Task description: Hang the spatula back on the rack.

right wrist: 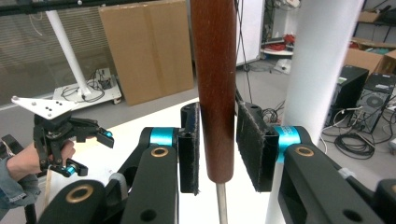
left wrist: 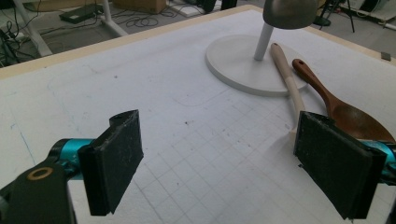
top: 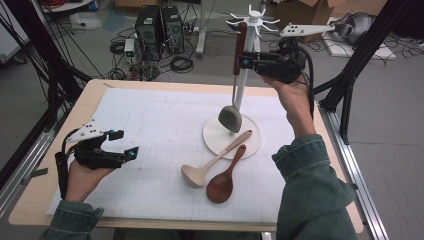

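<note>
While the left gripper [top: 126,143] rests low over the white gridded mat [top: 150,130] at the left of the table, with its jaws wide open and nothing between them, it carries little risk; it can only be slow to help if something falls. Toward the middle, the pale cream wooden spoon [top: 215,162] and the dark brown wooden spoon [top: 225,177] lie side by side on the mat, and both handles rest on the round base of the white hook stand [top: 220,140]. If the stand is pushed, these two spoons can be knocked away. Farther right, the ladle with the brown wooden handle and the grey bowl [top: 230,119] hangs upright along the pole of the stand, its bowl just above the base. The right gripper [top: 244,61] is closed on the wooden handle high up, with a pad against each side as far as I can see. I cannot tell whether the top of the handle already sits on a hook. If it does not and the jaws release, I think the ladle drops onto the base. The handle is round and smooth, so it may also slip or swing, and a sideways pull can tip the light stand.
</note>
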The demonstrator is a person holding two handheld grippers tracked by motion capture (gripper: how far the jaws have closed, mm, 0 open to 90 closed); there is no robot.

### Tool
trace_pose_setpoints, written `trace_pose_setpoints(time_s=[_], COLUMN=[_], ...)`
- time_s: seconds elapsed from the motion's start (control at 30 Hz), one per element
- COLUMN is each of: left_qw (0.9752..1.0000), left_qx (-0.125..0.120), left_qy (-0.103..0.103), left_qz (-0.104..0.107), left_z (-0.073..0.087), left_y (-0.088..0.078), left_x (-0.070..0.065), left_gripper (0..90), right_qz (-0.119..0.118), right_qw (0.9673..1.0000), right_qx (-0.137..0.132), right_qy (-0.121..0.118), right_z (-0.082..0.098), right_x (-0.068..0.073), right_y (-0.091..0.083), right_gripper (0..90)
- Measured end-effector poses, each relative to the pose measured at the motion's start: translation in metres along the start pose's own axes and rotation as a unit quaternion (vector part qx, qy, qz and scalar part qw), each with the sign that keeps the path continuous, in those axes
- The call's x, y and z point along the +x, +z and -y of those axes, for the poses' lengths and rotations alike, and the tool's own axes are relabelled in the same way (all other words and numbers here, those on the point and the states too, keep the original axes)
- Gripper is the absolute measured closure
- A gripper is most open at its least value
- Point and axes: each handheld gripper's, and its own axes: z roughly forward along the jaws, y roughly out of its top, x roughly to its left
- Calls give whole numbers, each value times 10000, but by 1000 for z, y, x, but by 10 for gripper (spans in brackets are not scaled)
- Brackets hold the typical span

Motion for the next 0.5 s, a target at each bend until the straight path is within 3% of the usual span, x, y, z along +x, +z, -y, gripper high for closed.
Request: trace_pose_setpoints(time_s=[0.33,0.5], left_qw=[10000,10000], left_qx=[8,24], left_qy=[-24,-43], left_qz=[-13,-6], left_z=[5,7], left_y=[1,2], left_x=[6,8], left_gripper=[141,135], right_qz=[-61,-214], right_qw=[9999,9997], right_qx=[-94,-106], right_qy=[25,67], right_z=[0,-1], right_x=[-1,-1], right_y=[-16,-21], right_gripper=[733,843])
